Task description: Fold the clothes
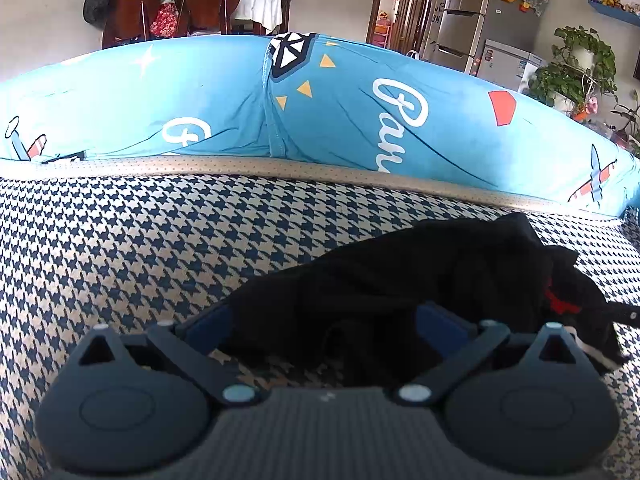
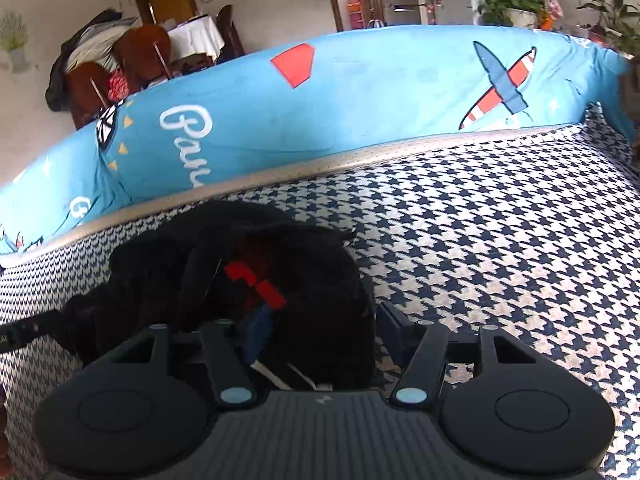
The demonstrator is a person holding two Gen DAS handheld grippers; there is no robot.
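Left tongs point(image 1: 324, 322) spread wide, bunched black garment point(image 1: 420, 276) heaped between and beyond the blue pads, soft, creased, red patch at right.
Right tongs point(image 2: 320, 320) parted around same rumpled garment point(image 2: 248, 272) on houndstooth cushion point(image 2: 500, 248); glossy blue printed bolster point(image 2: 360, 92) beyond.

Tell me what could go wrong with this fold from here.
1. The black garment lies bunched, not flat, so a fold may set in creases.
2. Cloth sits between both the left gripper and right gripper; an uneven pull could twist it.
3. The blue cushion is close behind, crowding the spread.
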